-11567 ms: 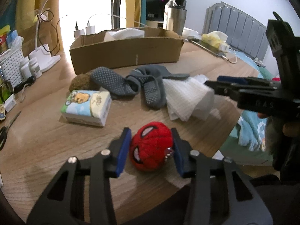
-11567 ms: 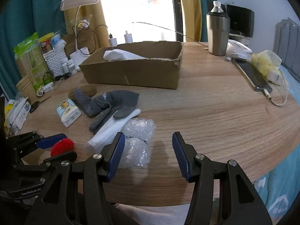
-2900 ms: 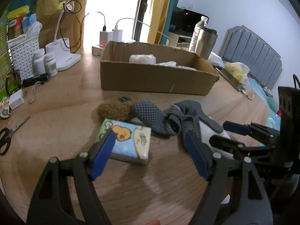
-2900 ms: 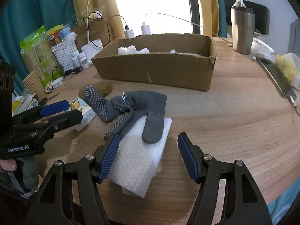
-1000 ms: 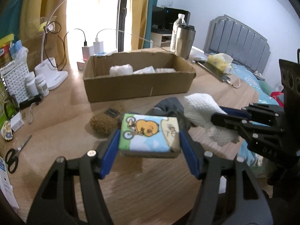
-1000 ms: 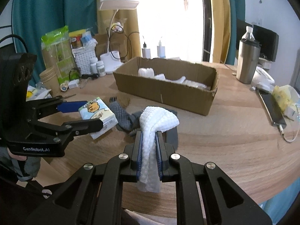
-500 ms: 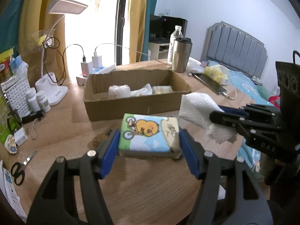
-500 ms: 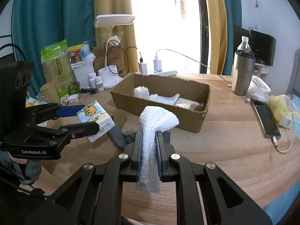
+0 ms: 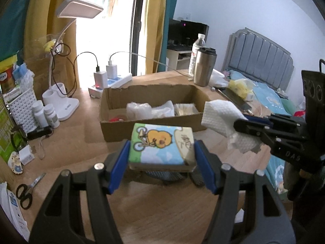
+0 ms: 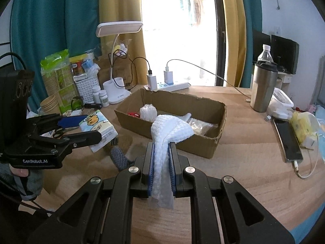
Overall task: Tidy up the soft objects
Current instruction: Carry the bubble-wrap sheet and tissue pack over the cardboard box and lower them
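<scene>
Item 1. Open brown cardboard box (image 10: 213,142), standing toward the far edge of the wooden tabletop (image 10: 243,172). Already inside: a white bubble-wrap roll (image 10: 148,111), a red plush item (image 10: 133,114) at the left end, a flat clear-wrapped packet (image 10: 200,125) at the right end. Judged as the collecting place for the soft goods.

Item 2. Rectangular tissue pack with a cartoon bear print (image 9: 161,144). Clamped across its width by the left gripper (image 9: 161,163), jaws part-way apart on the pack; held off the tabletop, in front of the box's near wall, not yet over the opening.

Item 3. White quilted foam sheet, folded (image 10: 168,132). Pinched between the nearly closed jaws of the right gripper (image 10: 161,166); it droops over the fingertips, short of the box's near wall.

Item 4. Grey knit socks with dotted soles (image 10: 119,156). Lying on the tabletop near its front edge, below both grippers, largely hidden; count cannot be told.

Status, by judgement: well advanced. Three items boxed, two in hand awaiting release into the box, socks left to collect. Anything else hidden under the grippers cannot be ruled out.
</scene>
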`<act>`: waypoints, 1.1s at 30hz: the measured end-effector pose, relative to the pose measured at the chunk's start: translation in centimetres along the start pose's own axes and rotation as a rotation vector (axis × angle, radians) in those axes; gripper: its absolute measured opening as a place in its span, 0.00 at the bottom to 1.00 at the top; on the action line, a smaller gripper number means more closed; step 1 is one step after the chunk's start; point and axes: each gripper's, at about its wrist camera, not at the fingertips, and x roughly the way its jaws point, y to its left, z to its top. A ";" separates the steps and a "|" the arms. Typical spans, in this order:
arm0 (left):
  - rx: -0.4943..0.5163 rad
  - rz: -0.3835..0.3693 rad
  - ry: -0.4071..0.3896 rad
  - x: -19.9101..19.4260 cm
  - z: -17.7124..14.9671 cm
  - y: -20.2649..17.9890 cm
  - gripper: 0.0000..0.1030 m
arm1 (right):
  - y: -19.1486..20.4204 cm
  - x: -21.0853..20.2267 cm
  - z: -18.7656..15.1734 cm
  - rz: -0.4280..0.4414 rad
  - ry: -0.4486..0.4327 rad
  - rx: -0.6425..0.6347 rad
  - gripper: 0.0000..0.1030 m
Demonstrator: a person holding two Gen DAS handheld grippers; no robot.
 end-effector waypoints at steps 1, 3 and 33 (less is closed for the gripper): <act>-0.001 0.002 -0.001 0.0 0.1 0.1 0.64 | 0.0 0.0 0.1 0.001 -0.001 0.000 0.14; -0.002 0.007 -0.003 0.1 0.5 0.4 0.64 | -0.1 0.3 0.5 0.001 -0.003 0.001 0.14; -0.027 0.046 0.000 4.4 4.7 4.0 0.64 | -3.0 5.3 4.7 0.014 0.006 0.018 0.14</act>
